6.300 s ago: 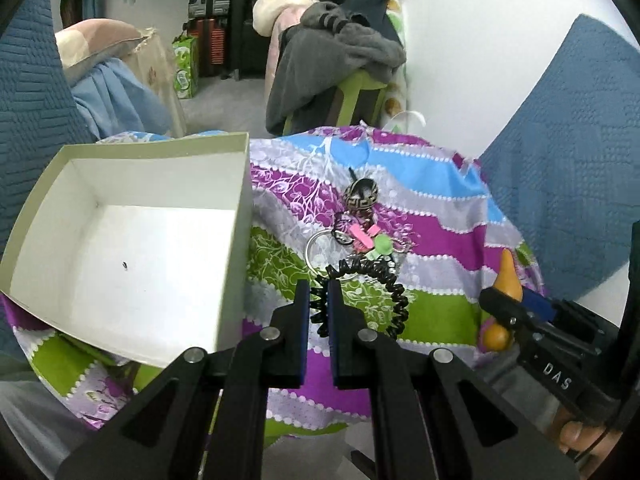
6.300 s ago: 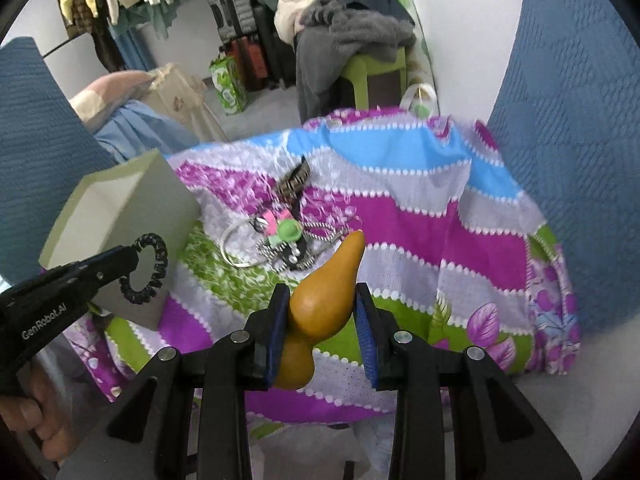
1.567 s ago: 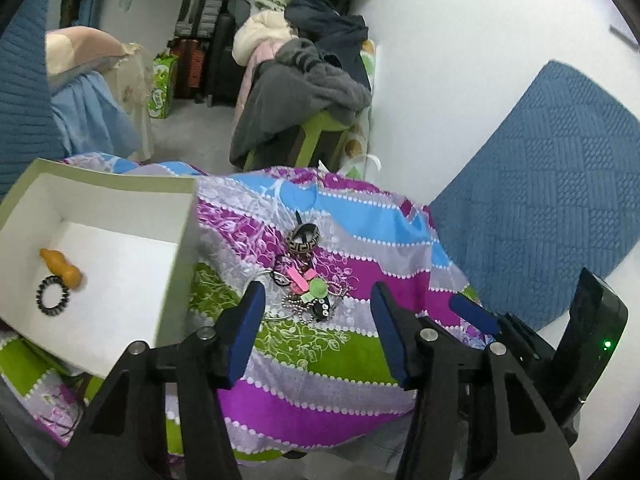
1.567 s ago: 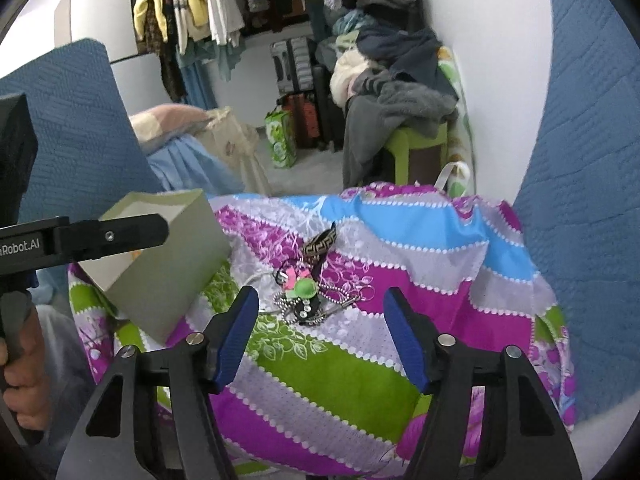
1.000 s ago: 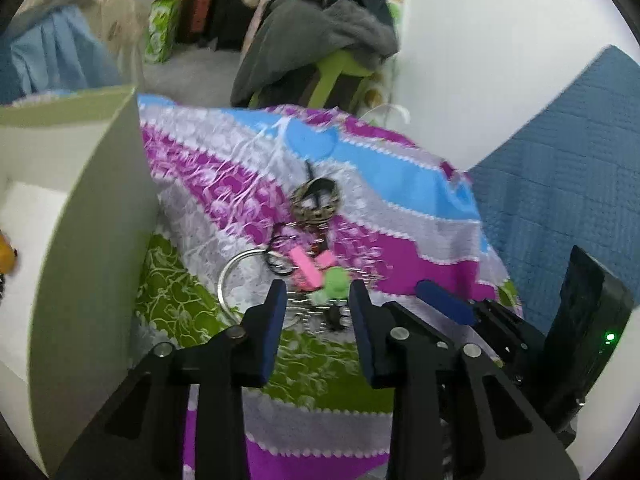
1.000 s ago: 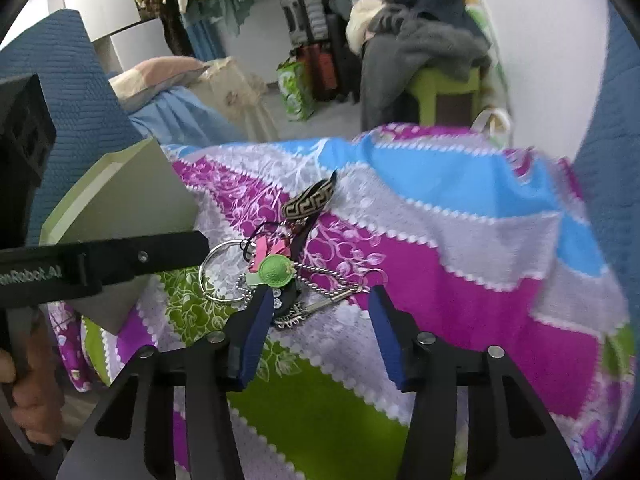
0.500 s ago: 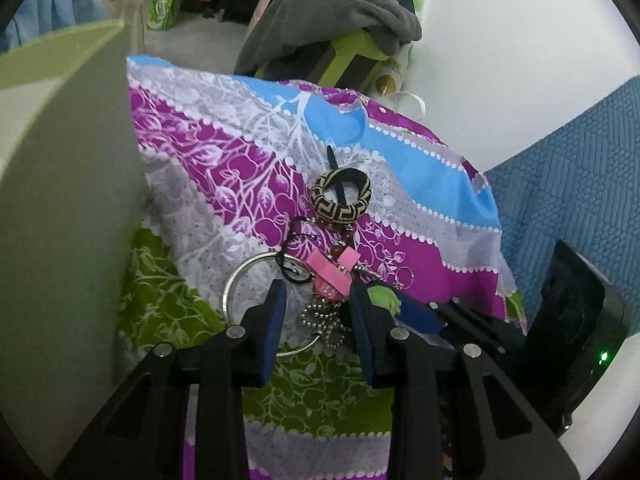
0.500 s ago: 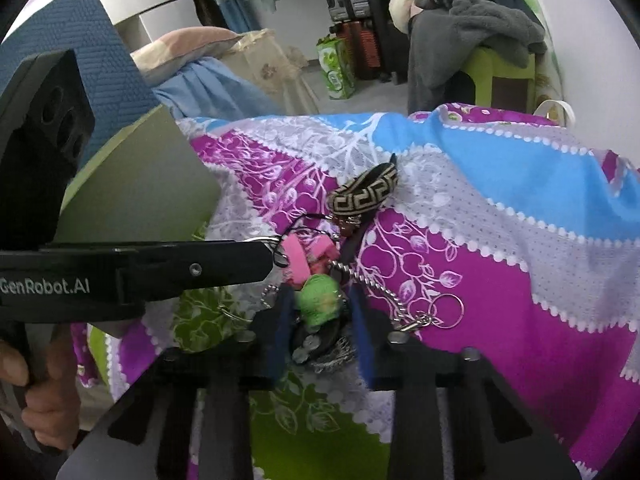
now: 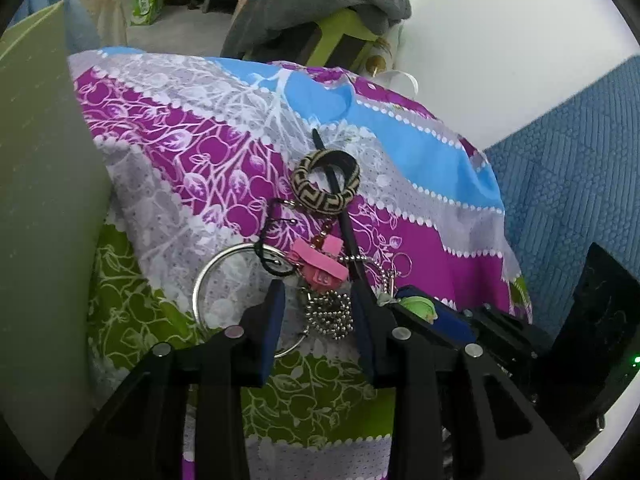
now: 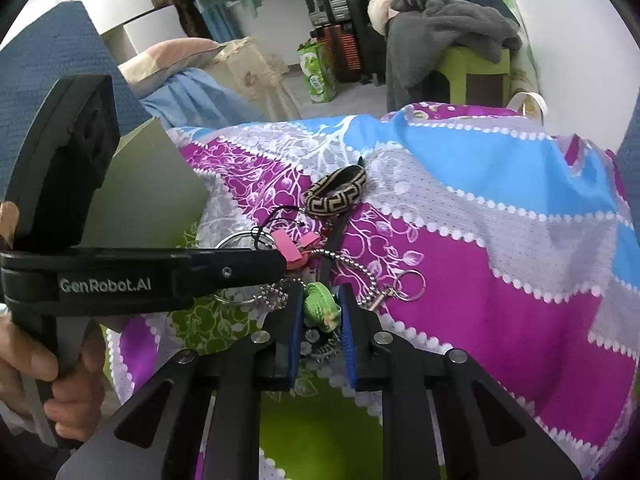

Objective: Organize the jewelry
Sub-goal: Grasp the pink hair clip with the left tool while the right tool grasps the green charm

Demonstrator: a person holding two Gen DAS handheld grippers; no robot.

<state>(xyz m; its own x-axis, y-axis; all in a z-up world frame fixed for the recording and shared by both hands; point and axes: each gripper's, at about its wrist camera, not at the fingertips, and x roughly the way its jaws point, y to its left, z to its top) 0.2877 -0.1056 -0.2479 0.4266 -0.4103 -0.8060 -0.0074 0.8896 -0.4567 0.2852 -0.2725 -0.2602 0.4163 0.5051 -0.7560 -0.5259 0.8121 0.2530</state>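
Observation:
A pile of jewelry lies on the striped cloth: a black-and-tan patterned bangle [image 9: 325,186] [image 10: 337,193], a silver hoop [image 9: 204,284], a pink clip [image 9: 320,266] [image 10: 291,249], a bead chain [image 9: 330,314] and a green charm [image 10: 318,307]. My left gripper [image 9: 316,312] is open, its fingers either side of the bead chain, tips by the pink clip. My right gripper [image 10: 319,312] has its blue pads closed against the green charm, which also shows in the left wrist view [image 9: 416,305].
The pale green box [image 9: 36,200] [image 10: 148,196] stands at the left, its wall close to the hoop. A small key ring [image 10: 408,286] lies right of the pile. Blue cushions, a stool with clothes and the wall lie behind the table.
Both grippers have come down to the pile. The right gripper has narrowed from wide open onto the green charm. The left gripper has narrowed and now straddles the bead chain.

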